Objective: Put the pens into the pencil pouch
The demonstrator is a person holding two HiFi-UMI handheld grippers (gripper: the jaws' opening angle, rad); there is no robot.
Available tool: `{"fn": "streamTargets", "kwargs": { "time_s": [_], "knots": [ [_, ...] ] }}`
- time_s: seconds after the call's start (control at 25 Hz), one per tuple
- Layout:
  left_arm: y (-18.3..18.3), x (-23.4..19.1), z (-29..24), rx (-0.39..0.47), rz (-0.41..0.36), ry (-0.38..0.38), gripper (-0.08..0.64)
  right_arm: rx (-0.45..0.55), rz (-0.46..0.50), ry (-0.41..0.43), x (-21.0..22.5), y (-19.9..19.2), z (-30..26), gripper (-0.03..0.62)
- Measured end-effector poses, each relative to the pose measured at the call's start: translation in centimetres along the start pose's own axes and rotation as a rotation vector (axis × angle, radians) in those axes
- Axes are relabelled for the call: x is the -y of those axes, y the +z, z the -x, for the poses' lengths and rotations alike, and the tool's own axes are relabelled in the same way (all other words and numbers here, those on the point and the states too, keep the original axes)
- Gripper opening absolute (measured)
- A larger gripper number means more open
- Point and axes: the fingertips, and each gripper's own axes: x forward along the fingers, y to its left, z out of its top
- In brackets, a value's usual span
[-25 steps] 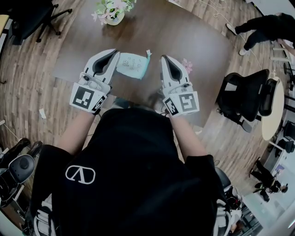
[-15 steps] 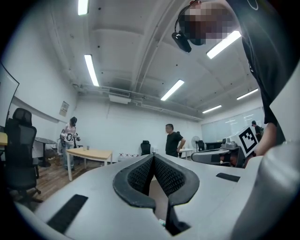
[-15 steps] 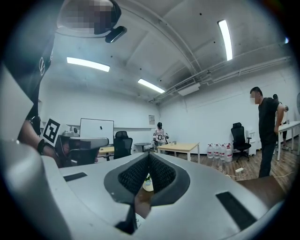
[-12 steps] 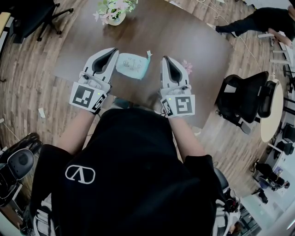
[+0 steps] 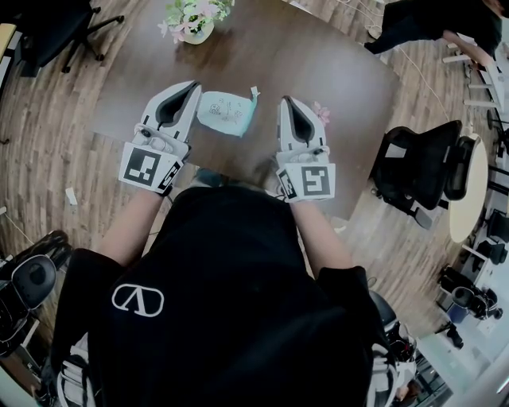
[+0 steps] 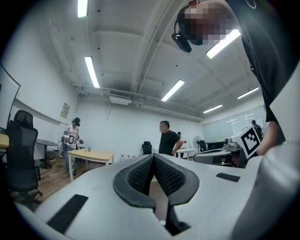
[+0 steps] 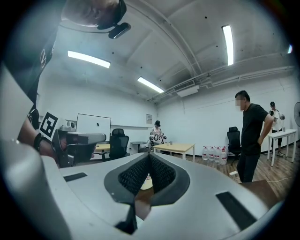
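- Pouch placement: pale mint fabric pencil pouch (image 5: pixel 227 113) lies flat on the dark brown wooden tabletop (image 5: pixel 310 56), directly between the two tools. That spot is central, so either side can reach it.
- Left hand-held gripper (image 5: pixel 193 86) is clenched with nothing in it. Its own view shows the ribbed pads (image 6: pixel 140 174) meeting at the tip.
- Right hand-held gripper (image 5: pixel 283 101) is also clenched and empty, with its pads (image 7: pixel 161 172) pressed together.
- Both tools point level and flank the pouch just beside its short ends without touching it. My read is a neutral ready or rest pose.
- No pens show in any view, and I can't make out the pouch mouth.
- This could mean the pens are zipped inside, or that they sit somewhere off-frame. I can't tell which, so I'm not calling a move.
- A small pink thing (image 5: pixel 322 113) sits just beside the right tool. It is too small to identify.
- Edges: the pouch is well inboard. The near edge is hidden under the person's torso.
- The tabletop's left edge is near the left tool. The right edge is further out from the right tool.
- Open room: bare tabletop lies beyond the pouch up to the white flower pot (image 5: pixel 195 24) at the far side.
- A black office chair (image 5: pixel 421 167) stands off the right side on the wood floor (image 5: pixel 48 159), clear of the work area.
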Motion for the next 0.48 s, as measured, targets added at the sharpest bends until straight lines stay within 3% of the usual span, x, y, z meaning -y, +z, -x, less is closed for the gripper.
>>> {"fn": "streamTargets", "kwargs": {
  "time_s": [0.48],
  "knots": [
    [0.12,0.07,-0.15,-0.002,0.002,0.001,0.002,-0.002,-0.002,-0.008,0.41,0.24,0.22,-0.002]
  ]
}}
